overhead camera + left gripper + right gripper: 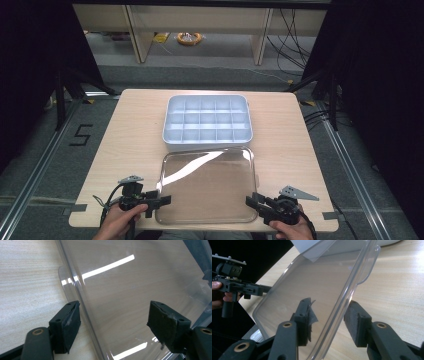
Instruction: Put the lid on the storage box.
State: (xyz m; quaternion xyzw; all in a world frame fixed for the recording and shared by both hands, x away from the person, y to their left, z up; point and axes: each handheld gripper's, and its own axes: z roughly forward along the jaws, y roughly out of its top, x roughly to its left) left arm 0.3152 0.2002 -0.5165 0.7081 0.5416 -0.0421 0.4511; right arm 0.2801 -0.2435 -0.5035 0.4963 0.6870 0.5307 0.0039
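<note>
High view: seemingly empty compartment tray [207, 124]

Compartment tray [207, 124] sits mid-table [125, 140]; clear lid [207, 185] lies directly before it, between left gripper [159, 202] and right gripper [252, 201].

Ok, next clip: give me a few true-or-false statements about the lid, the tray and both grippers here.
1. The clear lid lies on the table, in front of the tray. True.
2. The white tray holds small parts. False: its compartments look empty.
3. The left gripper clamps the lid. False: its jaws stand wide, straddling the rim.
4. The right gripper has the lid's edge between its jaws. True.
5. The lid is opaque. False: the wood shows through.
</note>
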